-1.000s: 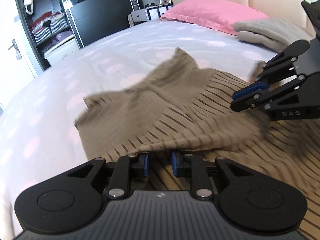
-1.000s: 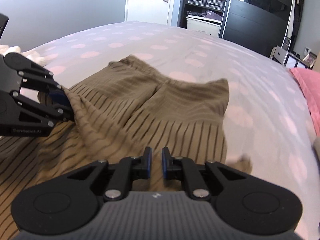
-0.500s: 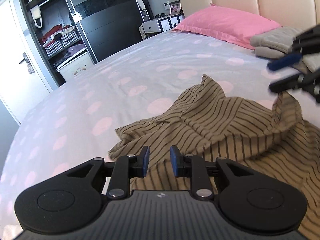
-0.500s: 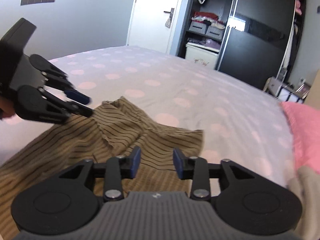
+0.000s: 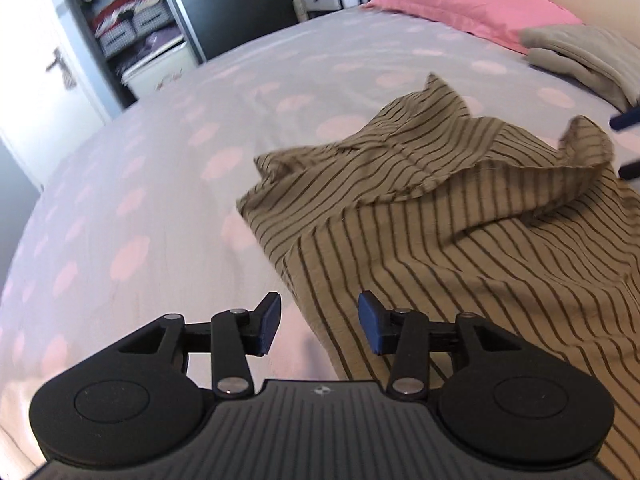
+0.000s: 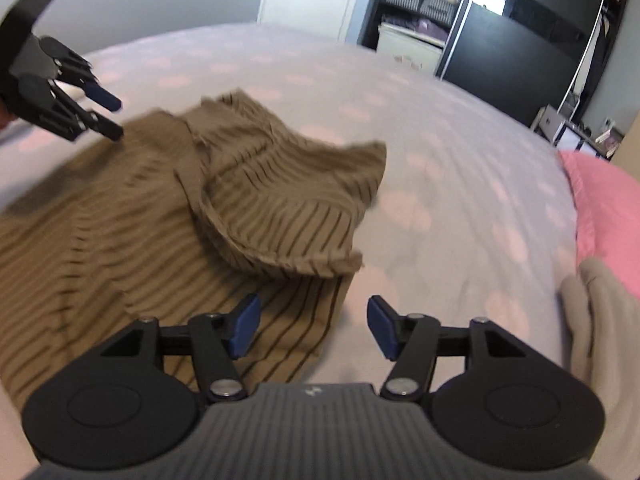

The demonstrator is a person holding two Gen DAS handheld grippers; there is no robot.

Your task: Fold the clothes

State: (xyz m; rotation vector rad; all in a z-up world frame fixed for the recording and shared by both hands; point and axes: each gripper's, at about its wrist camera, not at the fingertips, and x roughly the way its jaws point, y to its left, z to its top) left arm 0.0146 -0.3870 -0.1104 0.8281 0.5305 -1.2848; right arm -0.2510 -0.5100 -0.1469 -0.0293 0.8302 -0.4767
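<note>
A brown garment with dark stripes [image 5: 460,232] lies on the bed, its far part folded back over the near part with a loose, rumpled edge; it also shows in the right wrist view [image 6: 224,216]. My left gripper [image 5: 319,326] is open and empty above the garment's left edge. My right gripper [image 6: 312,328] is open and empty over the garment's right edge. The left gripper also shows at the left of the right wrist view [image 6: 108,116], open. Only the right gripper's fingertips [image 5: 626,120] show at the right edge of the left wrist view.
The bed has a pale sheet with pink dots [image 5: 168,160]. A pink pillow [image 5: 472,8] and a folded grey-beige garment [image 5: 588,56] lie by the headboard. A dark wardrobe [image 6: 516,28] and shelves stand beyond the bed.
Both grippers have let go of the garment's edge after carrying it forward, have opened and have drawn back. The folded part now rests on the garment.
</note>
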